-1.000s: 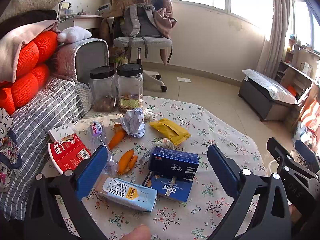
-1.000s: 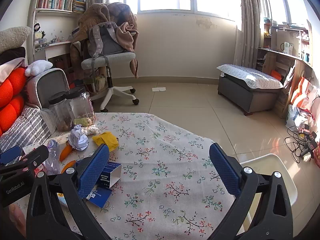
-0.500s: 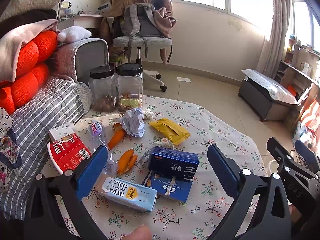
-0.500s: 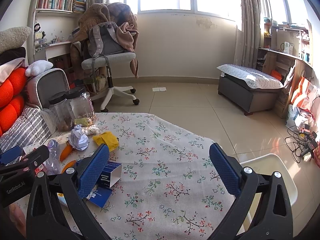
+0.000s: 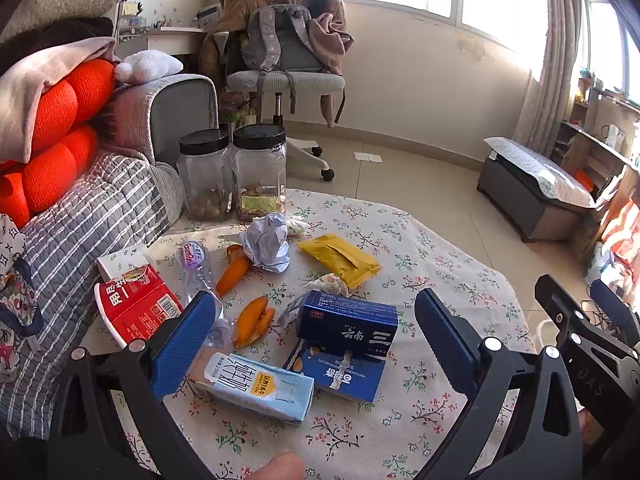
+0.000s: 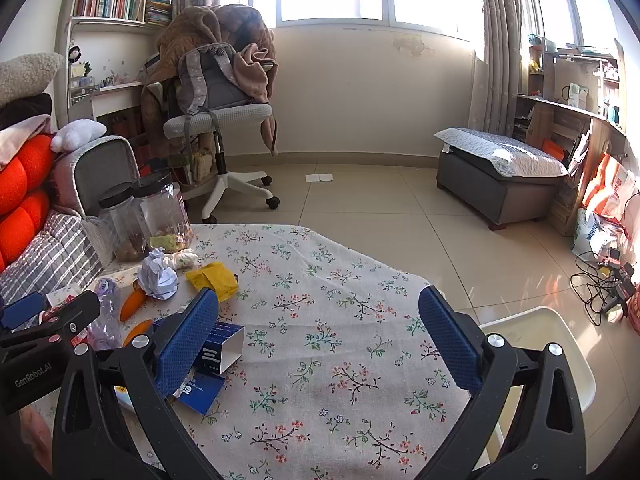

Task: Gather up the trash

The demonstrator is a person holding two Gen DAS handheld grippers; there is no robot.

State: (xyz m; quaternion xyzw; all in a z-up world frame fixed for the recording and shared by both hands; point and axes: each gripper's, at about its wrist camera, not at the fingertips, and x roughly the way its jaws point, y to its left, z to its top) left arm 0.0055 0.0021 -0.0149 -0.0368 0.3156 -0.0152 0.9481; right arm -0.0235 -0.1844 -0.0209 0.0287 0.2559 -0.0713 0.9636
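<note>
Both grippers hover above the flowered table (image 6: 320,320) with nothing between their blue pads: the left gripper (image 5: 316,340) is spread wide over the heap of rubbish, and the right gripper (image 6: 320,340) is spread just as wide over bare cloth, well apart from the litter. The trash sits on the left half of the table — a pale blue milk carton (image 5: 256,384) nearest the left gripper, a dark blue box (image 5: 348,324) resting on a flatter blue packet (image 5: 340,372), orange peel (image 5: 252,320), a crumpled paper ball (image 5: 268,240), a yellow pouch (image 5: 340,256), a clear plastic bottle (image 5: 196,268) and a red noodle cup (image 5: 136,304). A white bin (image 6: 560,356) shows beside the table's right edge, likely the place for it all. No pick appears to have begun. The risks lie in the crowding: the dark blue box lies stacked on the packet, so a closing jaw could catch both or push the lower one off the cloth. The carton may still hold liquid, and a hard squeeze could spill it. The peel is small and soft and may slip from the pads. The two jars (image 5: 232,176) behind the heap look like kept food, not waste — a careless reach toward the paper ball could knock them over.
</note>
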